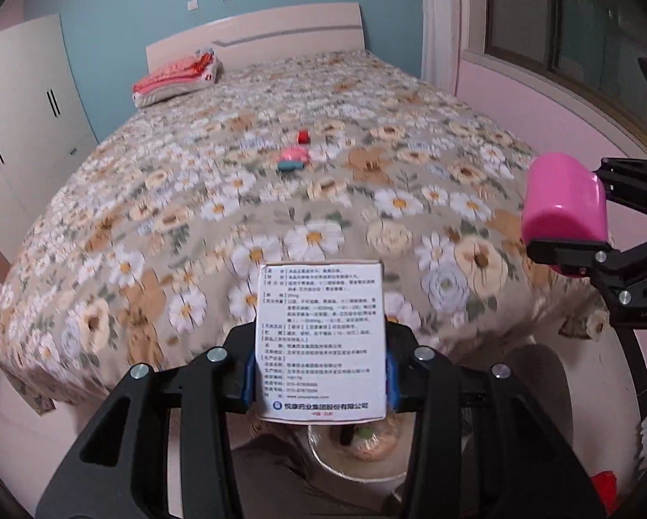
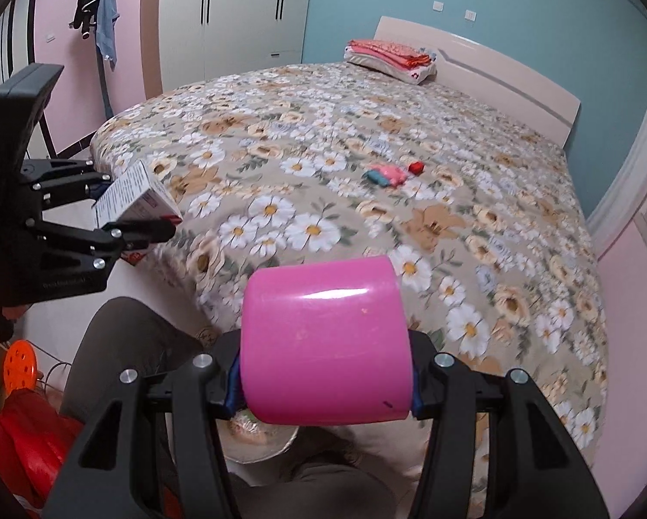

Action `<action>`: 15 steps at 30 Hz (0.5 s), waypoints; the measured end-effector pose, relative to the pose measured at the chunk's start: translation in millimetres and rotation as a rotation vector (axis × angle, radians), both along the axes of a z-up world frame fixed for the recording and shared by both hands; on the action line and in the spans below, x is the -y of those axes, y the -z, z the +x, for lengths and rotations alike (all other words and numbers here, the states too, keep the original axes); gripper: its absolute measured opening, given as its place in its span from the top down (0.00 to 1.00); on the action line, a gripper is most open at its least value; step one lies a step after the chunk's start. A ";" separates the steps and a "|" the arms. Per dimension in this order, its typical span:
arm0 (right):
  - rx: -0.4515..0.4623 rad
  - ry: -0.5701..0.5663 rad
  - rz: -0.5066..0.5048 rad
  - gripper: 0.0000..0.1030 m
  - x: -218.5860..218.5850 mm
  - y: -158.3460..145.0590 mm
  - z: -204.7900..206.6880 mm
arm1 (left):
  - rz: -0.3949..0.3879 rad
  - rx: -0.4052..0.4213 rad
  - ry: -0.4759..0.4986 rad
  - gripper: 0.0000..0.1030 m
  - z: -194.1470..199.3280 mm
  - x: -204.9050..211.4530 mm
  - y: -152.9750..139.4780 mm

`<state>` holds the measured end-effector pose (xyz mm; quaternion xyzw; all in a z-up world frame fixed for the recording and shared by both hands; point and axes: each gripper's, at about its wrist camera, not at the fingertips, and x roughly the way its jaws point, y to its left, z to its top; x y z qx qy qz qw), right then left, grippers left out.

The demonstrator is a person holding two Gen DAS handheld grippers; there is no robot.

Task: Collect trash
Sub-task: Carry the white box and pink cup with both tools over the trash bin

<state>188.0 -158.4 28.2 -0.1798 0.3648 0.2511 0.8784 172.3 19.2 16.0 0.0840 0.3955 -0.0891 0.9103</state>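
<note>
So standing here at the foot of the bed point(image 1: 219, 199), going left to right: the wardrobe point(image 1: 24, 121) runs along the left wall, with a strip of bare floor between it and the mattress edge, so there's walking room on that side. The left gripper point(image 1: 321, 382) has its fingers clamped on a white medicine box point(image 1: 321, 337), pads pressing both side faces, box sticking out past the fingertips over the near edge of the bed. Below those fingers sits a round bin point(image 1: 358, 471) on the floor with some wrappers in it, right by the person's knee point(image 2: 120, 346).

Off to the right of that, the right gripper point(image 2: 325, 382) has its fingers squeezed on a pink cup point(image 2: 325, 341) lying sideways between them, also hanging just off the bed's near edge. The two grippers are well apart.

Ahead of both sets of fingers, mid-bed, there's still a pink wrapper point(image 1: 293, 159) and a small red piece point(image 1: 304, 136) just behind it. Lots of open floral sheet all around them. Folded blankets point(image 1: 178, 75) sit far back by the headboard point(image 1: 254, 32). On the right, the bed runs close to the pink wall point(image 1: 518, 95).
</note>
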 end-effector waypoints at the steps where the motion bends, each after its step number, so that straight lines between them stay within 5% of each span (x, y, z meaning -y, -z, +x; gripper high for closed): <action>1: -0.011 0.000 0.002 0.46 -0.5 5.3 -2.5 | 0.004 -0.004 0.004 0.58 -2.7 0.6 5.0; 15: -0.166 -0.001 -0.085 0.46 -14.8 111.5 -20.5 | 0.035 -0.176 0.002 0.58 -21.6 8.2 113.8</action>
